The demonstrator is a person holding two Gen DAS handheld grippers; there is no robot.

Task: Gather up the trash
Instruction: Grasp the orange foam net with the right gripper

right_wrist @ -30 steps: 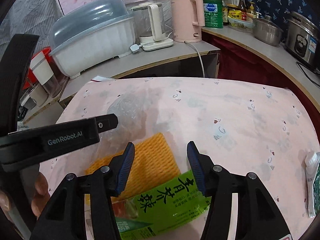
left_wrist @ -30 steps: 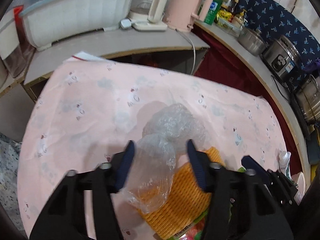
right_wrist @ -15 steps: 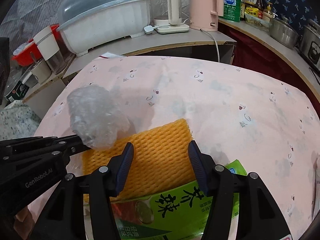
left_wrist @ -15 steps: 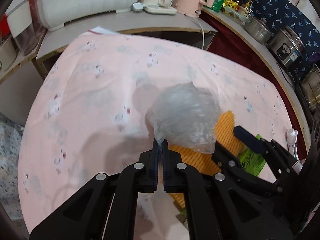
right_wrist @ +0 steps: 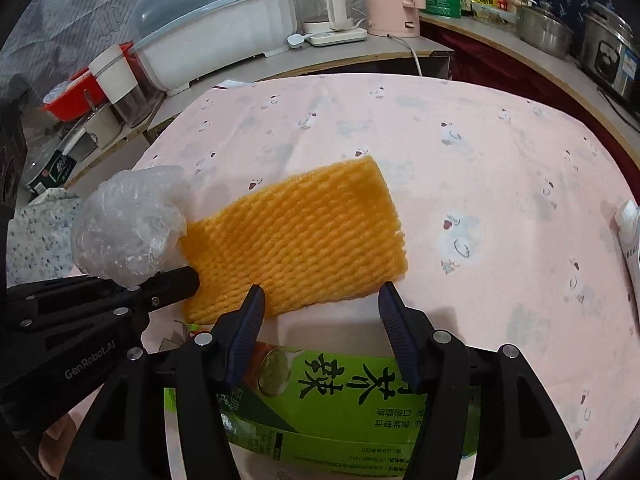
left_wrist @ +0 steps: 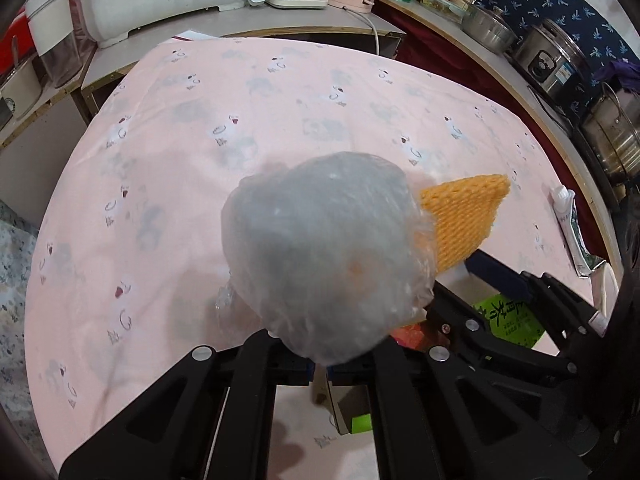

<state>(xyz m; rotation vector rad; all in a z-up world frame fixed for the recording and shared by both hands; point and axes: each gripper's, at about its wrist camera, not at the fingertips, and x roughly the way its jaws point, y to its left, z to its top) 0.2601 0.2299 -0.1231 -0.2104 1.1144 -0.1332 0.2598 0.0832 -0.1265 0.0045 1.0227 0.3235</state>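
Left tool (left_wrist: 318,368) pressed together on the neck of a crumpled clear plastic bag (left_wrist: 324,256), you carry it lifted off the pink-clothed counter (left_wrist: 200,152), the wad ballooning just ahead of the tips so it cannot spill back. Your right tool (right_wrist: 320,300) hangs spread, its jaws having just been widening, with nothing pinched; the near edge of the orange foam net (right_wrist: 296,240) lies flat between and just beyond its tips, a width that likely explains the wide gape. Directly beneath that tool sits a green snack wrapper (right_wrist: 340,392), partly under the net's near edge. Off to its right, well apart, a squeezed white tube (right_wrist: 630,236) waits at the counter's rim. Bag secured, net apparently next.
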